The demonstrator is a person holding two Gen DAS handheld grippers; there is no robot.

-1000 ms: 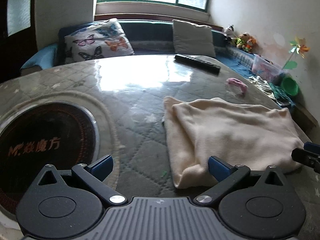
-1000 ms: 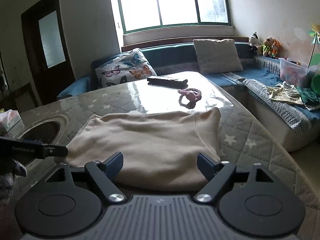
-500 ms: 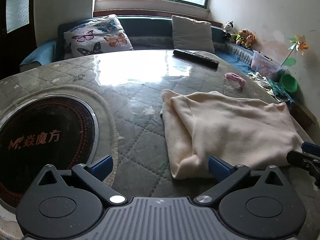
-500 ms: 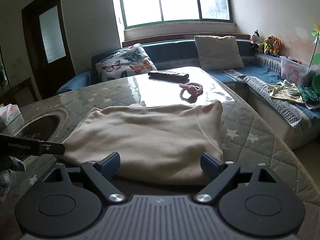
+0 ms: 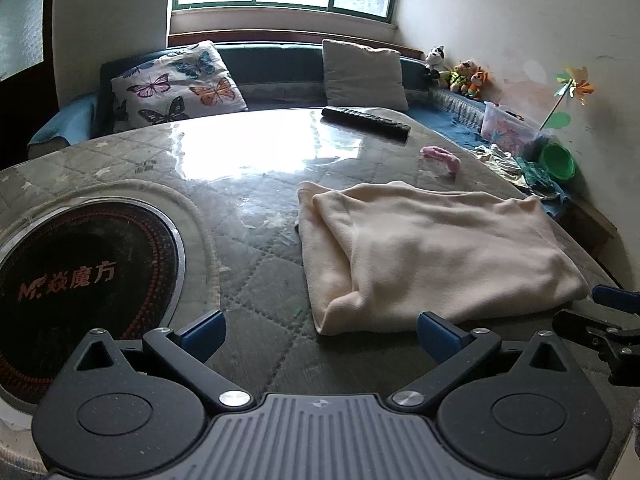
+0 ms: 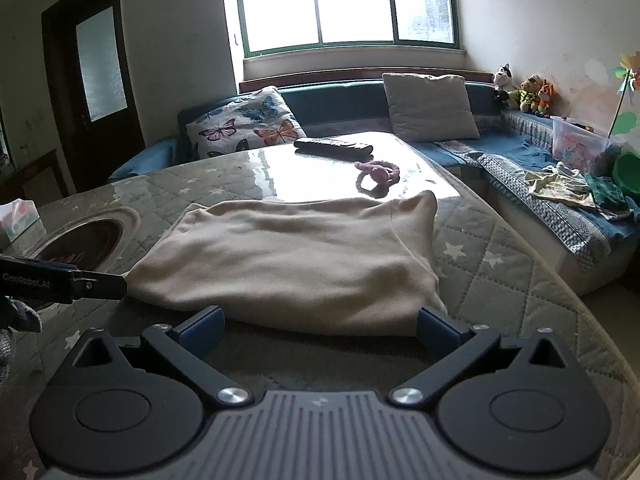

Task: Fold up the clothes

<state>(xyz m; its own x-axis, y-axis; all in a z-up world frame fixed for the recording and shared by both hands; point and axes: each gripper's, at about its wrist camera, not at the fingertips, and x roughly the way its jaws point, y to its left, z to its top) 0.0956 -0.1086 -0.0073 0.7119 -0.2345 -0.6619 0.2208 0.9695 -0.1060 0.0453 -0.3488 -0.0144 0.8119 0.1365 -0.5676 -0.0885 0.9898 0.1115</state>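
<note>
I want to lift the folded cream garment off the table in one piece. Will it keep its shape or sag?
The cream garment will probably sag: its soft, rounded folds and rumpled surface suggest limp fleece. It looks light for its bulk, though thick. On the glossy table it may slide when pushed, and the loose top layer could bunch first.

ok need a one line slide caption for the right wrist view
Right gripper opening, nothing between its jaws, just short of a folded cream garment on the quilted table.
</note>
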